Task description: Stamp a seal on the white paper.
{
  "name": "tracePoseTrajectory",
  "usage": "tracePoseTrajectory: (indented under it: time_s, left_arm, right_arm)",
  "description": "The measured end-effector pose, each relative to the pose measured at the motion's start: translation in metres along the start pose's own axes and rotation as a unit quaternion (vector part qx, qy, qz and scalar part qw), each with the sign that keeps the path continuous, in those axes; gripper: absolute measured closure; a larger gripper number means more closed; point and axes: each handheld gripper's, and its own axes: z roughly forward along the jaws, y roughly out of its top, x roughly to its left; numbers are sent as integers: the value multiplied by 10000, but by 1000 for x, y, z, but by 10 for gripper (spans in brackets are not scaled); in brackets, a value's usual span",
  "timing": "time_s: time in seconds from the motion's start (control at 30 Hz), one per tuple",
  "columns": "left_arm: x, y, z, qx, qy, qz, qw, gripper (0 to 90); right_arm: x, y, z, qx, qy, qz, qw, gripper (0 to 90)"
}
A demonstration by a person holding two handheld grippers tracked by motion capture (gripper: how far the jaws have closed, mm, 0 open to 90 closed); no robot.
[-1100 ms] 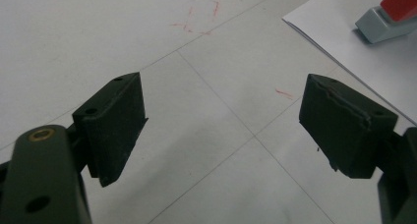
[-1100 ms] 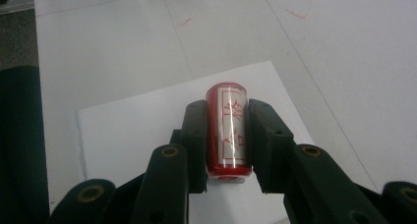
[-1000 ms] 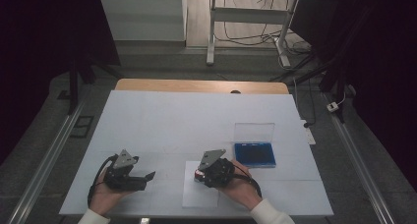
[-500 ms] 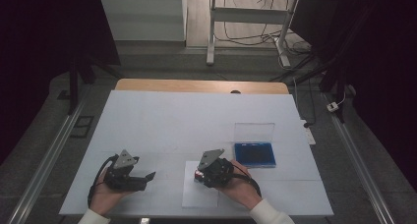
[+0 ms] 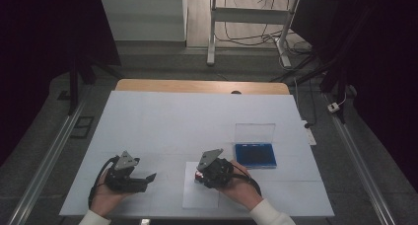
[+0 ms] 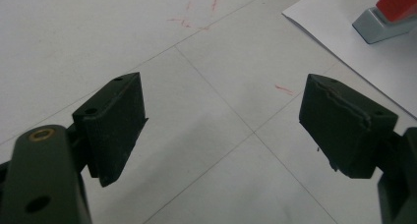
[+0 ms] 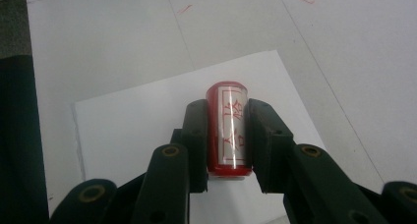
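My right gripper [image 7: 226, 135] is clenched on a red cylindrical stamp with a clear label strip bearing red characters [image 7: 227, 130], a jaw on each side of its body. The stamp is poised over a white rectangular paper sheet [image 5: 197, 195] that lies near the front edge of the white tabletop [image 5: 197, 121], right of centre. From the left gripper view the stamp's grey base [image 6: 378, 25] sits on or just above the sheet; contact cannot be told.

Change over the last second: in the high view my right gripper has shifted slightly on the spot, staying over the sheet, with no travel across the tabletop. My left gripper [image 5: 143, 178] has not moved; it rests near the front-left corner, jaws released and wide apart, nothing between them.

Judgement: small settling motion over the paper suggests a stamping step, either pressing or about to lift. No impression is visible yet.

A blue rectangular ink-pad case with a clear raised lid [image 5: 255, 155] stands open, right of the sheet.
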Motion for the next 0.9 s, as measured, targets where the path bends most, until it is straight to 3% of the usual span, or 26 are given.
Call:
tracePoseTrajectory:
  time_s: [0.27, 0.6, 0.9]
  left_arm:
    - [0, 0, 0, -2, -2, -14, 10000, 179]
    - [-2, 1, -1, -14, -3, -21, 10000, 179]
    - [-3, 2, 0, -16, -25, -35, 10000, 179]
  right_arm:
    - [1, -2, 3, 67, -26, -61, 10000, 703]
    - [-3, -4, 4, 29, 100, 84, 9999, 705]
    - [0, -2, 4, 71, 10, 59, 10000, 706]
